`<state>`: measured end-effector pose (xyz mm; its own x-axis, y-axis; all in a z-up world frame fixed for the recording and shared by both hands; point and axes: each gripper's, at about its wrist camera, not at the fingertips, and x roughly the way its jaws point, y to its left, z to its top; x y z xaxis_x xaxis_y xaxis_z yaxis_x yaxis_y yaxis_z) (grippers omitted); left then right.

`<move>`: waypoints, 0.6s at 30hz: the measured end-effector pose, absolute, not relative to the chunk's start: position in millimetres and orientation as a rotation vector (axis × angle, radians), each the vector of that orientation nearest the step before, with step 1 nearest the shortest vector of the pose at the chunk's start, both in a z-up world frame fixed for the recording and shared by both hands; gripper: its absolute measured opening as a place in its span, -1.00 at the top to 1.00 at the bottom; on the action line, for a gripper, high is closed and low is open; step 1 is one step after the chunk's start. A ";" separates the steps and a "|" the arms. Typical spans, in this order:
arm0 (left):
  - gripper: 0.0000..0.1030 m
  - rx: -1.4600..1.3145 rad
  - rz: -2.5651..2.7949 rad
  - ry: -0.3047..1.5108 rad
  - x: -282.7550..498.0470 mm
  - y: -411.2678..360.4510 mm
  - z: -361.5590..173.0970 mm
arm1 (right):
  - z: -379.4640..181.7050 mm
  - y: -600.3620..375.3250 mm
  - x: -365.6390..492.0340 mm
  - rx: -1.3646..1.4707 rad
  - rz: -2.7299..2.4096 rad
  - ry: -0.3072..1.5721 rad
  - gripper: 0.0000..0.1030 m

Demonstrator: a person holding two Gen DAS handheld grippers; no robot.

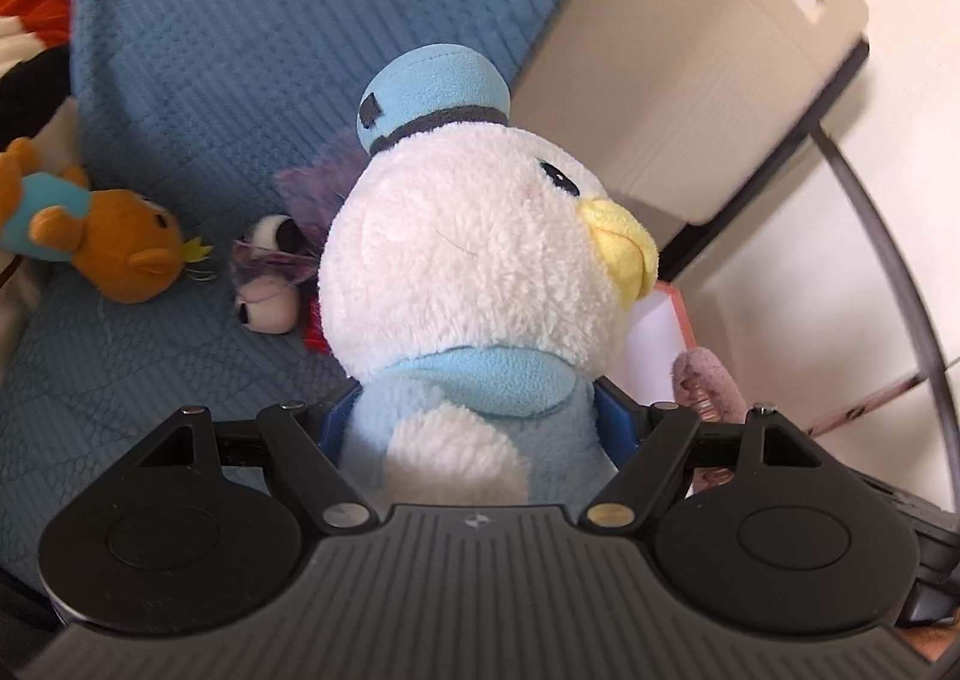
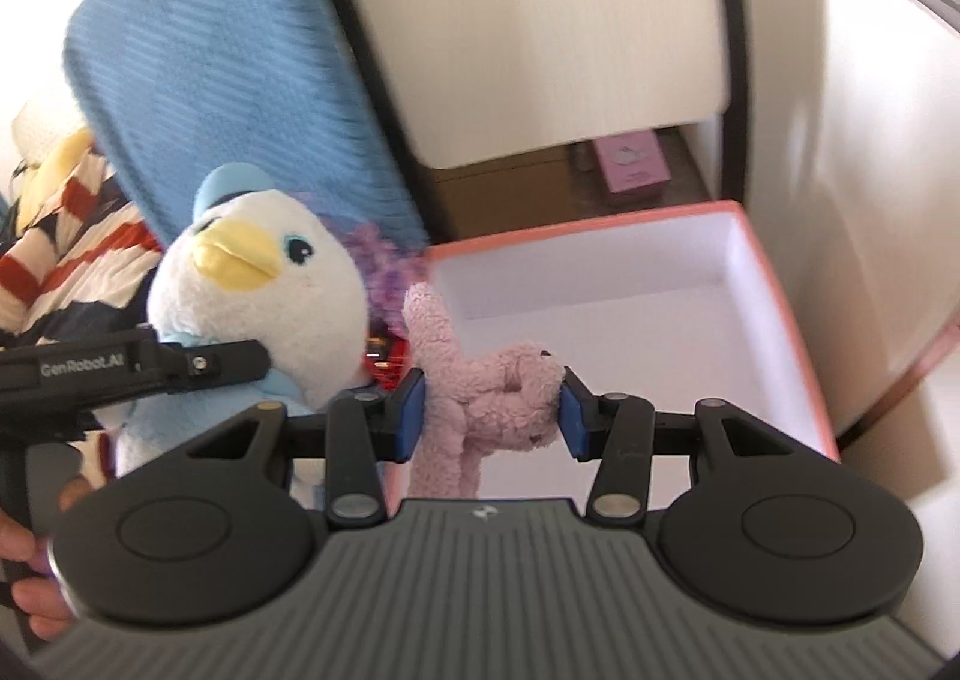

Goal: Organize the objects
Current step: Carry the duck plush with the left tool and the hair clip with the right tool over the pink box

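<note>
My left gripper is shut on a white duck plush with a light blue hat and shirt, gripping its body. The duck also shows in the right wrist view, with the left gripper's black arm across it. My right gripper is shut on a small pink plush and holds it over the near left part of an open pink box with a white inside. The pink plush shows at the right in the left wrist view.
On the blue blanket lie an orange bear plush and a purple big-eyed plush. A beige cabinet stands behind the box. A pink booklet lies under it. Striped fabric is at the left.
</note>
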<state>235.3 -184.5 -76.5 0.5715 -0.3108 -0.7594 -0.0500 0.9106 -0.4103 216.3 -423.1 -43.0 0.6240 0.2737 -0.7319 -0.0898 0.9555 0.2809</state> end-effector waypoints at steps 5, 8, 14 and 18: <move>-0.57 -0.390 -0.198 1.014 246.8 -222.0 -101.4 | -78.7 -454.6 221.8 0.245 0.153 0.897 0.06; -0.57 -0.380 -0.220 1.043 255.4 -243.3 -118.8 | -101.4 -469.5 226.1 0.258 0.138 0.917 0.06; -0.57 -0.350 -0.239 1.110 272.9 -271.0 -158.2 | -140.8 -487.4 236.2 0.239 0.126 0.943 0.06; -0.57 -0.327 -0.255 1.132 279.7 -286.8 -172.1 | -159.8 -496.2 244.9 0.254 0.120 0.976 0.06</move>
<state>279.7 -286.8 -172.1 0.4045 -0.3611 -0.8402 0.0338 0.9240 -0.3809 244.9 -496.2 -159.8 0.5566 0.2138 -0.8028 0.0135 0.9639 0.2661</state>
